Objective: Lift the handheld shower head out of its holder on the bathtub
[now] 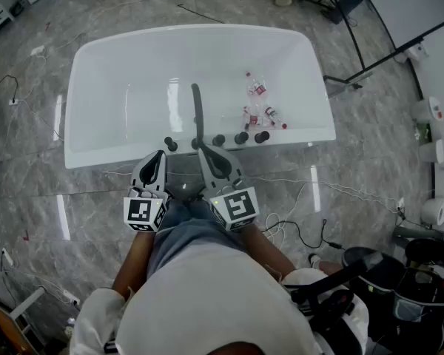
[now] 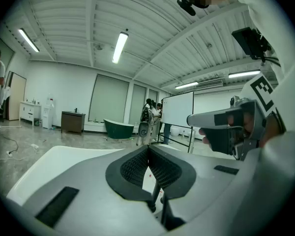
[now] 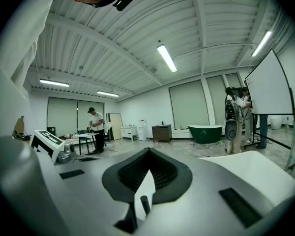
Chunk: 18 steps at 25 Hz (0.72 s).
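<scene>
A white bathtub (image 1: 103, 65) lies ahead of me in the head view. The dark, slender handheld shower head (image 1: 197, 109) stands upright at the middle of its near rim, in a row of dark knobs (image 1: 240, 137). My left gripper (image 1: 160, 156) hangs just short of that rim, left of the shower head, its jaws shut on nothing. My right gripper (image 1: 204, 151) sits close beside it, tips near the shower head's base, jaws together and empty. In the left gripper view the left gripper (image 2: 148, 148) has its tips touching; in the right gripper view the right gripper (image 3: 147, 151) has its tips meeting too.
Three small red-capped bottles (image 1: 255, 87) lie inside the tub at the right. Cables (image 1: 303, 231) trail over the marble floor by my feet. Dark stools (image 1: 377, 272) stand at lower right. A green tub (image 3: 206, 132) and standing people (image 3: 94, 129) are far across the room.
</scene>
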Available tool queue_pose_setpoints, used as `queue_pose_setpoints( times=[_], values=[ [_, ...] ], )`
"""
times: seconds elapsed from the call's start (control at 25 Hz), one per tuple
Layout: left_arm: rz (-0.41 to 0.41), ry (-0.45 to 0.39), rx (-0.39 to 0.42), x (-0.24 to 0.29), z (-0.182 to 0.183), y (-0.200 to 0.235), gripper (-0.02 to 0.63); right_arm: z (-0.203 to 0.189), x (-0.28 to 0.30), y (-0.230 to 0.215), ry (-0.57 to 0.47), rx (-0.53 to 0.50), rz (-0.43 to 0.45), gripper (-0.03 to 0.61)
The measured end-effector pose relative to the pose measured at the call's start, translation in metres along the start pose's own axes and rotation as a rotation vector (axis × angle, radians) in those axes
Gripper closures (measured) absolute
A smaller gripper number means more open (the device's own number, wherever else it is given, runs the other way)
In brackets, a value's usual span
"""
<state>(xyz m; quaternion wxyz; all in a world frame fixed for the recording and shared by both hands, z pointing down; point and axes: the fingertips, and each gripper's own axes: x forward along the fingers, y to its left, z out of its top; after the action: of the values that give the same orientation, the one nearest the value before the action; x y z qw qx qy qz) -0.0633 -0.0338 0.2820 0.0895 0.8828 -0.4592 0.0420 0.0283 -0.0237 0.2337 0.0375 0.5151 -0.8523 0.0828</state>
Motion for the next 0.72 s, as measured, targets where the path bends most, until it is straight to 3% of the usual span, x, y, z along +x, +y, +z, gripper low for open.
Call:
queue_pose_setpoints(
  times=[0.2, 0.48, 0.64, 0.72],
  values=[
    [0.033, 0.004, 0.0, 0.019, -0.024, 0.013, 0.597, -0.019, 0.019, -0.008, 0.016, -0.001, 0.037, 0.561],
    [0.105, 0.07, 0.03, 0.072, -0.099, 0.07, 0.597, -0.059, 0.094, -0.031, 0.032, 0.02, 0.066, 0.561],
    [0.157, 0.135, 0.059, 0.101, -0.182, 0.11, 0.59, -0.084, 0.133, -0.04, 0.01, 0.037, 0.067, 0.561],
    [0.177, 0.2, 0.029, 0.116, -0.236, 0.128, 0.505, -0.107, 0.15, -0.041, 0.014, 0.016, 0.066, 0.56]
  ],
)
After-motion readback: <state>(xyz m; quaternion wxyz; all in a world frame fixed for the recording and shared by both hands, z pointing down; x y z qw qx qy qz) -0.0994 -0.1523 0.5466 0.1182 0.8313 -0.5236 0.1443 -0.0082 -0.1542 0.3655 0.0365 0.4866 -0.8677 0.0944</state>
